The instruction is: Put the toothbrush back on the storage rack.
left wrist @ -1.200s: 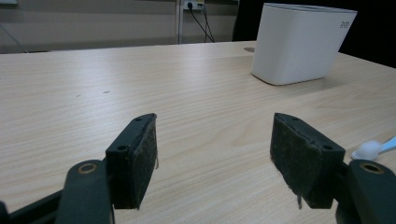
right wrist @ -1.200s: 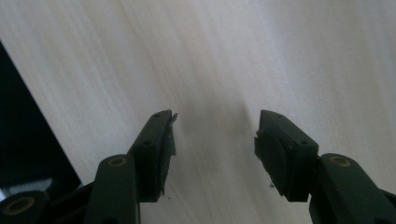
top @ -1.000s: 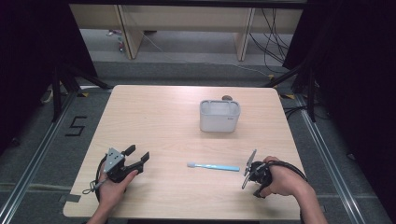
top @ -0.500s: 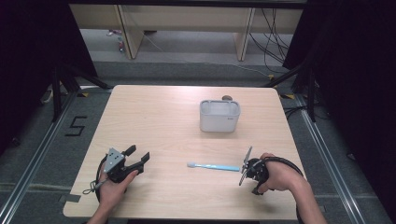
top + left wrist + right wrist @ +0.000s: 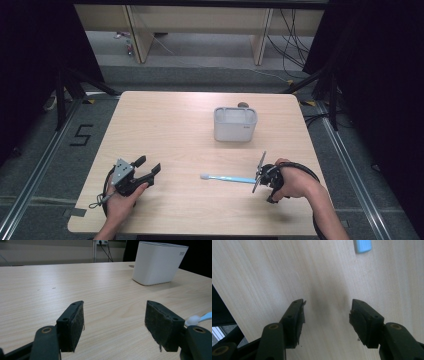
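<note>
On the near left of the wooden table (image 5: 165,125), the left gripper (image 5: 148,168) rests low in the person's left hand (image 5: 121,201), its jaws spread apart with nothing between them — in the left gripper view the two black pads (image 5: 76,323) stand well apart over bare wood. That view looks along the tabletop toward a white container (image 5: 158,263), upright and standing farther off to the right, and it catches the white tip of a toothbrush (image 5: 197,318) at the right edge, just beyond the right jaw.

From above, the white container (image 5: 235,124) sits right of the table's middle, open at the top, with a small dark object just behind it, too small to tell what. Nearer the person lies the toothbrush (image 5: 227,178), flat on the wood, white head to the left and light blue handle running right — its handle end reaches just beside the right gripper (image 5: 259,172). The right hand (image 5: 292,181) holds that gripper tipped down at the table. In the right gripper view the jaws are parted over empty wood, and the blue handle end (image 5: 362,245) lies beyond them at the top edge.
</note>
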Available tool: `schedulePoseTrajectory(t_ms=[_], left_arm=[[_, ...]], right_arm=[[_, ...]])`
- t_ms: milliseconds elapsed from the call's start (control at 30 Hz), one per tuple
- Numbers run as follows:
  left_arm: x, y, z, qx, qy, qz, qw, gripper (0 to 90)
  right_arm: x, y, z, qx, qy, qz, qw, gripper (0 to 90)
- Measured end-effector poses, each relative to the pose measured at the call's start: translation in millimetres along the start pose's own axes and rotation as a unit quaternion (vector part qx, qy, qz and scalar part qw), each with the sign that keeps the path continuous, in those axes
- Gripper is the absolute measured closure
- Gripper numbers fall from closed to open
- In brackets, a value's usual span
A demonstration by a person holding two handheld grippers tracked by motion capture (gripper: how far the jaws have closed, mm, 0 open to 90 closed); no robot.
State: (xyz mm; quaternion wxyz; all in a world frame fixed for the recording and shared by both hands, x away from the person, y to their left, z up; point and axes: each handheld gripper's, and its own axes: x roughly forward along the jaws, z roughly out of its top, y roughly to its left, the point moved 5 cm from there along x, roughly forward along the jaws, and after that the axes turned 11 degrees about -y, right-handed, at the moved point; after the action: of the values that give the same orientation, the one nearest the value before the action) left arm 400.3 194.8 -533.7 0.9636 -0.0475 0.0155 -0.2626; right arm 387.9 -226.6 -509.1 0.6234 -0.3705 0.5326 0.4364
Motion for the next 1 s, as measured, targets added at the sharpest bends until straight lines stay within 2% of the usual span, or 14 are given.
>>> schedulePoseTrajectory(t_ms=[33,200,267,300,400,533,567,600,633,667,800,833,900,1000], left_arm=[[0.0,0.0,0.0,0.0,0.0,-0.001,1.0,31.0],[0.2,-0.2,0.0,0.0,0.0,0.0,1.0,31.0],[-2.1,-1.2,-0.4,-0.005,0.01,0.005,0.9999,31.0],[0.5,-0.3,0.1,0.001,-0.001,-0.002,1.0,31.0],[0.3,-0.5,0.0,0.0,-0.001,-0.002,1.0,31.0],[0.1,-0.8,0.0,0.0,0.0,-0.004,1.0,31.0],[-2.4,-1.7,-0.4,-0.006,0.013,0.007,0.9999,31.0],[-2.1,-1.8,-0.5,-0.006,0.011,0.006,0.9999,31.0],[-2.1,-1.9,-0.5,-0.006,0.012,0.006,0.9999,31.1],[-2.1,-2.0,-0.5,-0.006,0.012,0.006,0.9999,31.0],[0.3,-1.3,0.0,-0.001,-0.001,-0.005,1.0,31.0],[0.1,-1.4,-0.1,-0.001,0.0,-0.004,1.0,31.0],[-2.3,-2.2,-0.6,-0.006,0.014,0.006,0.9999,31.0],[-1.8,-2.3,-0.6,-0.005,0.012,0.004,0.9999,31.1]], right_arm=[[-0.3,0.2,0.9,0.007,-0.001,-0.002,1.0,44.8],[-0.7,-2.0,6.1,-0.003,0.001,0.0,1.0,44.4],[0.0,-3.7,9.2,-0.009,-0.003,0.002,1.0,44.2],[-0.4,-3.6,10.1,-0.004,0.0,-0.002,1.0,44.2],[-0.7,-5.5,11.8,-0.007,0.0,-0.003,1.0,44.0],[-2.6,-6.6,17.4,0.002,0.0,-0.006,1.0,43.7],[-3.1,-6.8,18.8,0.001,0.0,-0.009,1.0,43.7],[-3.1,-6.8,18.8,0.001,0.0,-0.009,1.0,43.7],[-2.1,-9.1,21.7,-0.013,-0.001,-0.007,0.9999,43.5],[-2.1,-9.6,22.6,-0.016,-0.002,-0.007,0.9998,43.5],[-1.9,-8.9,27.0,-0.004,0.002,-0.006,1.0,43.5],[-0.6,-10.7,28.3,-0.016,-0.002,-0.002,0.9999,43.5],[-1.0,-11.1,30.8,-0.019,-0.001,-0.004,0.9998,43.4],[-1.7,-12.2,34.7,-0.023,-0.001,-0.004,0.9997,43.3]])
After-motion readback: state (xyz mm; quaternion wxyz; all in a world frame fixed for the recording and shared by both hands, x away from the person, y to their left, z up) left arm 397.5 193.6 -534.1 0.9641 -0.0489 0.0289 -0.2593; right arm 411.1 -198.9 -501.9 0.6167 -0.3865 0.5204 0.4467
